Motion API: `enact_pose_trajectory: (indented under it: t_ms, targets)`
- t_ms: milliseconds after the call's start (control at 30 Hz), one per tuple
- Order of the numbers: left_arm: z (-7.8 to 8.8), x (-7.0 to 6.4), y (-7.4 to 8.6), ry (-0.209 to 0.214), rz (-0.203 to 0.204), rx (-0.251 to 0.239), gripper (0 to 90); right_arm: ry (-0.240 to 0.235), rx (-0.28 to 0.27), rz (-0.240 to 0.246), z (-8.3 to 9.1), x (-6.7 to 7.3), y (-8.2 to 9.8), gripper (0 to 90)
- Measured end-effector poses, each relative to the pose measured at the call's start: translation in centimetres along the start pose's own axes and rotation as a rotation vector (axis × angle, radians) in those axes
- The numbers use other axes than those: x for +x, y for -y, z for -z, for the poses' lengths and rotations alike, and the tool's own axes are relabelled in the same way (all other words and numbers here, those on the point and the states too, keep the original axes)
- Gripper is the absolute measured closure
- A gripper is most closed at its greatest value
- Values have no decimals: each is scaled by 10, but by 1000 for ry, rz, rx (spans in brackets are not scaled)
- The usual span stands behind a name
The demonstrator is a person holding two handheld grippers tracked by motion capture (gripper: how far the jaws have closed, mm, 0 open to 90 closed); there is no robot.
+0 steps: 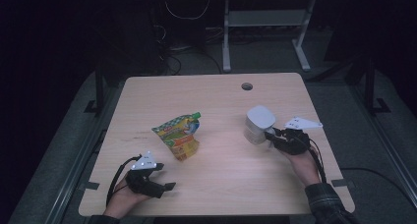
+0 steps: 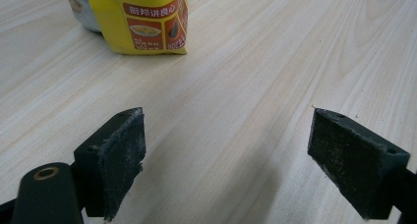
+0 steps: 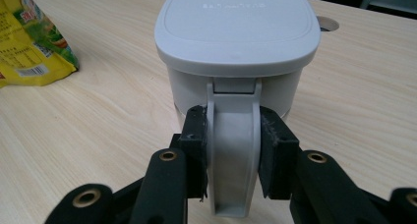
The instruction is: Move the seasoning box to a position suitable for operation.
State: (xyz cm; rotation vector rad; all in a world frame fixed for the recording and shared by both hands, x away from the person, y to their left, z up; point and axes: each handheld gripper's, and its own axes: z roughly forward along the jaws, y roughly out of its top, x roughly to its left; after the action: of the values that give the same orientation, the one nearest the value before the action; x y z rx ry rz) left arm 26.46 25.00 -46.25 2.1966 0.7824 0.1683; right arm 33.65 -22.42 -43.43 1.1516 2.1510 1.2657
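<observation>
Pale wooden tabletop (image 1: 221, 170) carried everything: right claw (image 3: 231, 153) had clamped the grey jug (image 1: 258, 123)'s handle (image 3: 231, 160) at right; a slack grip might tip it. Left claw (image 2: 226, 160) gaped empty near the yellow pouch (image 1: 179, 135)

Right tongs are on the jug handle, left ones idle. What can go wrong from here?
1. The right tongs pinch only the thin handle of the white lidded jug; lifted from there, the jug may swing or slip between the pads.
2. The lid looks merely seated; a tilt might pop it off.
3. The left tongs are open over bare table, apart from the yellow snack pouch, so nothing steadies the jug if it tips.
</observation>
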Motion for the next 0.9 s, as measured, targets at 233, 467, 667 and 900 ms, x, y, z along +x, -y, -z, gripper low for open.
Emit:
enact_pose_trajectory:
  t_ms: [233, 467, 667, 900]
  targets:
    - [0, 0, 0, 1, -1, 1, 141, -15, -10, 16, 4, 1, 2, 687]
    - [0, -1, 0, 2, -6, 2, 141, -33, -15, 39, 8, 3, 2, 688]
    - [0, -1, 0, 2, -6, 1, 141, -65, -23, 65, 13, 8, 5, 688]
    - [0, -1, 0, 2, -6, 3, 141, -110, -23, 92, 19, 17, 8, 688]
